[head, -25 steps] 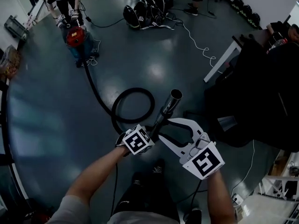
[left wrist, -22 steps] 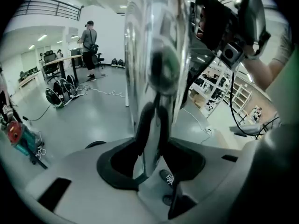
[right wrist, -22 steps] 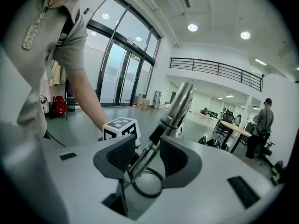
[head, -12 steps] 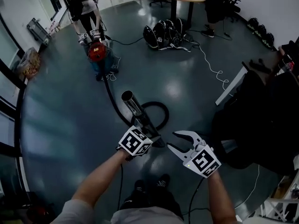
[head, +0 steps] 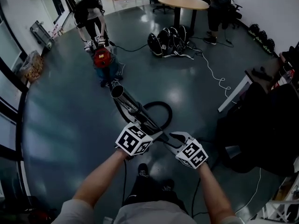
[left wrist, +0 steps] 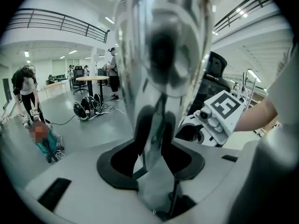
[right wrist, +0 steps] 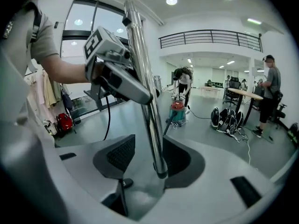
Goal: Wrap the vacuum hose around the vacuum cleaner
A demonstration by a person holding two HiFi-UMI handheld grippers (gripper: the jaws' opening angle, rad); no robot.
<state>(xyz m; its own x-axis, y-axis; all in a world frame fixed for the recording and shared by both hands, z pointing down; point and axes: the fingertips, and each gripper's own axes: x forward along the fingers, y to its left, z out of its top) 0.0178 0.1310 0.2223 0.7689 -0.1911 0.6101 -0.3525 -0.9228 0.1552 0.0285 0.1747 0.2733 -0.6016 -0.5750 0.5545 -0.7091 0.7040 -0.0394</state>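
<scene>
1. metal wand (left wrist: 159, 55): a close, blurred smear in my left gripper view. Its upper end is cut off by the top edge there and in my right gripper view. It blocks the middle of the room behind it.
2. my left gripper (head: 147, 133): in the head view its jaws are hidden beneath the marker cube (head: 134, 140).
3. vacuum hose (head: 164, 110): the near side of the loop is hidden behind the wand and that cube.
4. vacuum cleaner (head: 103, 59): far and small; I cannot see where the hose joins it.
5. person (head: 216, 6) by the round table (head: 183, 3): head cut off by the top edge.
6. black heap (head: 168, 42) on the floor: too small to name.
7. dark bulk (head: 261, 120) at the right: too dark to identify.
</scene>
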